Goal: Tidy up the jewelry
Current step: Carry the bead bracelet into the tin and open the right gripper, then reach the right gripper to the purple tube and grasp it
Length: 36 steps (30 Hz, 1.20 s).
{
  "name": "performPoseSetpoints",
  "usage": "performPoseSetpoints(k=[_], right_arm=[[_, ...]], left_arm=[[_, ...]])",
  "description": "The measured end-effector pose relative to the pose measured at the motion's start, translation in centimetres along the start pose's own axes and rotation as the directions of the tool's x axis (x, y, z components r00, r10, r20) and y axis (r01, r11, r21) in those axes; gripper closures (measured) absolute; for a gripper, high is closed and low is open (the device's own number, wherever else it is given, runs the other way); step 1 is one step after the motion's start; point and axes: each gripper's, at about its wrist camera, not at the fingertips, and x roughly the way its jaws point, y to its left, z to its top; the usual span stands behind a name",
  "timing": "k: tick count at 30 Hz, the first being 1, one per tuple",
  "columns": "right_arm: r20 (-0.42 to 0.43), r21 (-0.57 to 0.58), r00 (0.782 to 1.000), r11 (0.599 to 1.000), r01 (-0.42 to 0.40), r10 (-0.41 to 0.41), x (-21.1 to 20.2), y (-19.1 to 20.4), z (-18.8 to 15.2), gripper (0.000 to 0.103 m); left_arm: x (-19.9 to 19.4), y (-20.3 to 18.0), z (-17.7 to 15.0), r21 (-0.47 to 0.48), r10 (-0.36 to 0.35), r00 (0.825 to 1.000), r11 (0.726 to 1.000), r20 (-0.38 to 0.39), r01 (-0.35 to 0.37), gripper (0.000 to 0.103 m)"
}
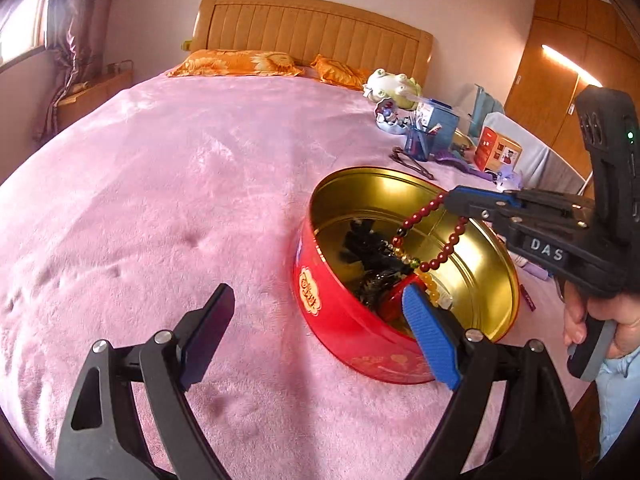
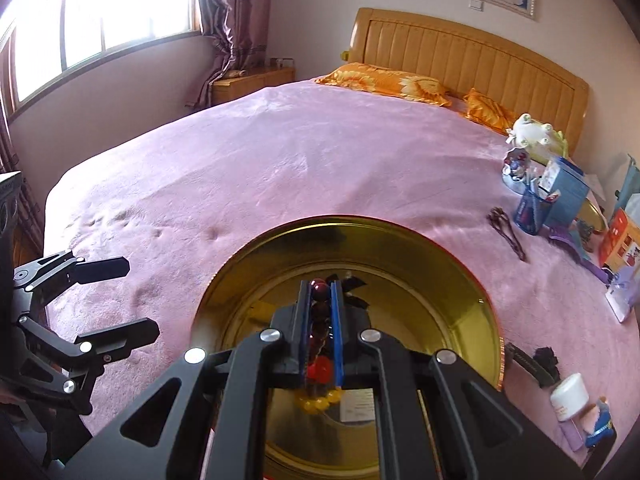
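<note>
— Grippers' condition?
— Right gripper clamped on red bead bracelet, dangling over the red tin. Left gripper spread wide, empty, at the tin's nine o'clock.

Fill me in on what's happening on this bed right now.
A person is sorting jewelry with a hand-held tool in each hand. The right tool is shut on a dark red bead bracelet, which hangs above the open red tin on the pink blanket. The tin already holds some dark pieces and yellow beads. The left tool is open and empty beside the tin, its blue pad by the near rim. More items lie further back on the bed.
</note>
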Motion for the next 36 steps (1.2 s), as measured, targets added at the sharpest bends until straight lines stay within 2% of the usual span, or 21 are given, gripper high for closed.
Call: performPoseSetpoints(k=[3,5,6,7,9,14,19,21,29,36], right_arm=[[-0.04,-0.03,0.999,1.0,-0.001,0.0,2.1,1.6,0.2,0.092],[-0.038,-0.035,0.999,0.999,0.013,-0.014,2.5,2.1,0.0,0.092],[-0.033,-0.032,0.999,0.999,0.015,-0.016,2.3,2.0,-0.2,0.086],[-0.028,-0.027,0.999,0.999,0.019,-0.019,2.1,1.9,-0.4,0.072],[-0.018,-0.019,0.999,0.999,0.032,-0.032,1.4,1.4,-0.9,0.055],[-0.001,0.007,0.998,0.998,0.057,-0.057,-0.7,-1.0,-2.8,0.051],[0.037,0.071,0.994,0.992,0.103,-0.106,-3.9,-4.2,-5.6,0.024],[0.045,0.09,0.99,0.988,0.127,-0.132,-4.9,-5.3,-6.7,0.019],[0.004,0.188,0.974,0.957,0.22,-0.225,-7.7,-10.4,-12.4,0.014],[-0.104,0.277,0.949,0.908,0.315,-0.297,-7.2,-15.1,-17.6,0.014]], left_arm=[[-0.1,1.2,-0.5,-0.03,0.0,1.0,1.0,-0.006,0.0,0.019],[-0.2,1.5,-0.7,-0.033,-0.005,1.0,0.999,-0.009,0.005,0.019],[-0.3,1.4,-0.8,-0.031,-0.011,1.0,0.999,-0.01,0.011,0.019],[-0.4,1.3,-0.9,-0.027,-0.014,1.0,1.0,-0.01,0.014,0.019],[-0.5,0.9,-1.0,-0.016,-0.019,1.0,1.0,-0.008,0.019,0.019],[-0.6,-1.1,-1.1,0.013,-0.054,0.999,0.998,-0.004,0.055,0.019],[-0.7,-4.4,-1.4,0.084,-0.095,0.995,0.992,-0.009,0.096,0.019],[-0.7,-5.8,-1.6,0.112,-0.119,0.993,0.986,-0.016,0.12,0.019],[-0.2,-11.5,-3.0,0.22,-0.197,0.979,0.954,-0.055,0.204,0.019],[0.0,-15.7,-4.9,0.267,-0.274,0.958,0.92,-0.088,0.288,0.019]])
